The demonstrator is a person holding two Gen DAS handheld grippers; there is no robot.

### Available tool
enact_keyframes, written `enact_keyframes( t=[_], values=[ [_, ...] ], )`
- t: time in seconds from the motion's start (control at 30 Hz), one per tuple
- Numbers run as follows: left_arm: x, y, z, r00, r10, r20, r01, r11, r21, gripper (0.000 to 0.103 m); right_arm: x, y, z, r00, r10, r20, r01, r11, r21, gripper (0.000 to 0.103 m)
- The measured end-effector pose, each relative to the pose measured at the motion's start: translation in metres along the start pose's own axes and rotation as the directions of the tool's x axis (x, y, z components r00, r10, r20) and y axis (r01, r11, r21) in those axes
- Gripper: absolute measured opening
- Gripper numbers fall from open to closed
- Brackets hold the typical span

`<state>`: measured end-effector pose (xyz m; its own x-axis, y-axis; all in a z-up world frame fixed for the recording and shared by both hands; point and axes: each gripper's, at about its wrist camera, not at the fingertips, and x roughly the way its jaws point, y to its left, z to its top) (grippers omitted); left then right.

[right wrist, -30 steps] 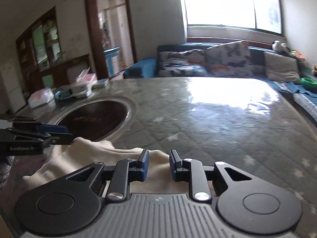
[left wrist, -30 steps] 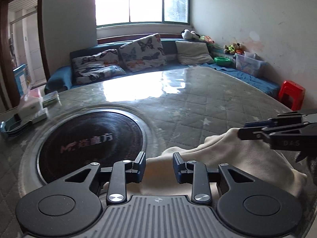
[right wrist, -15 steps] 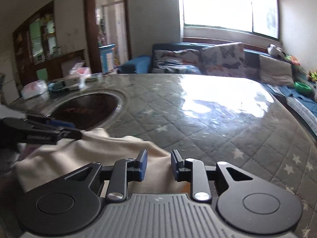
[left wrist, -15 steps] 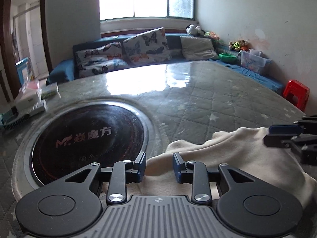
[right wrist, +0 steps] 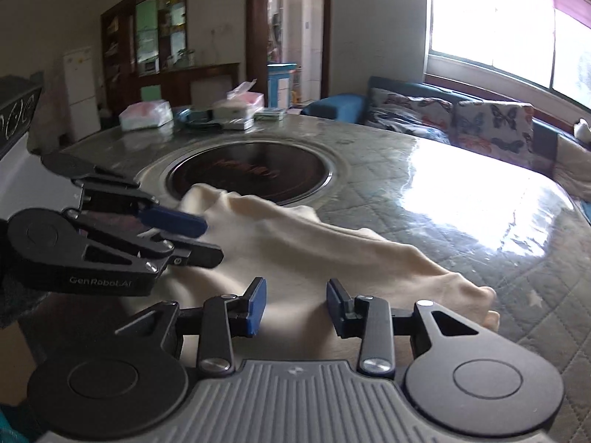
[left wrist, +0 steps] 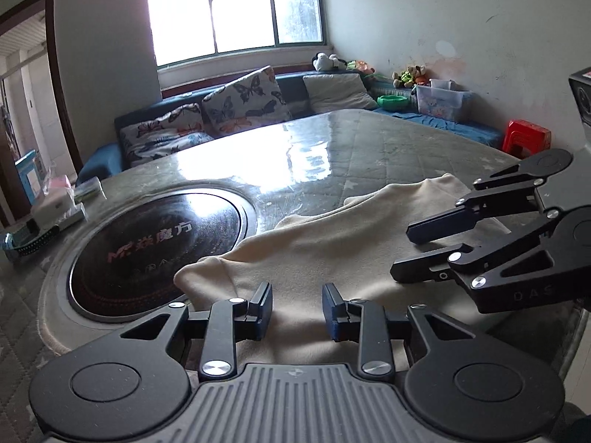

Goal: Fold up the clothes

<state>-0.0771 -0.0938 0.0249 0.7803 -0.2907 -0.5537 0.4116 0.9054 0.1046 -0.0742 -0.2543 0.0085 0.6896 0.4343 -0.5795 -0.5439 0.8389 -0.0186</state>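
Nearest in left wrist view: left gripper [left wrist: 297,304], jaws apart, nothing between them, hovering over the near edge of the cream garment [left wrist: 332,243]. Right gripper [right wrist: 295,302] likewise apart w/ bare cloth showing thru the gap, gripping nothing. A sec ago both sat low over a bunched heap at the table's near edge; now they're raised and tilted, and the cloth runs out further as a long ridge, left end lapping the rim of the round dark cooktop [left wrist: 155,247], right end lumpy near the table edge. Looks to me like a drag or flip just ended and both tools let go. It's rumpled, not a neat flat fold, so prob more smoothing to come. Beyond: quilted table cover [left wrist: 369,147], then tissue boxes [right wrist: 240,105] far left, sofa w/ butterfly cushions [left wrist: 243,99] under the window.
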Motion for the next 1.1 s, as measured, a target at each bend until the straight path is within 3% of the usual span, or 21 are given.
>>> enact_keyframes(
  t=[0.6, 1.0, 1.1],
  values=[
    [-0.037, 0.003, -0.038, 0.998, 0.056, -0.001, -0.056, 0.998, -0.021, 0.034, -0.02, 0.041, -0.019, 0.988, 0.148, -0.052, -0.154, 0.979, -0.132, 0.043],
    [-0.042, 0.005, -0.044, 0.998, 0.067, -0.019, -0.067, 0.997, -0.034, 0.034, -0.071, -0.004, -0.05, 0.997, 0.035, -0.075, -0.03, 0.998, 0.058, 0.043],
    [-0.041, 0.006, -0.043, 0.998, 0.065, -0.023, -0.066, 0.997, -0.036, 0.035, -0.078, -0.01, -0.045, 0.997, 0.041, -0.058, -0.037, 0.997, 0.072, 0.043]
  ],
)
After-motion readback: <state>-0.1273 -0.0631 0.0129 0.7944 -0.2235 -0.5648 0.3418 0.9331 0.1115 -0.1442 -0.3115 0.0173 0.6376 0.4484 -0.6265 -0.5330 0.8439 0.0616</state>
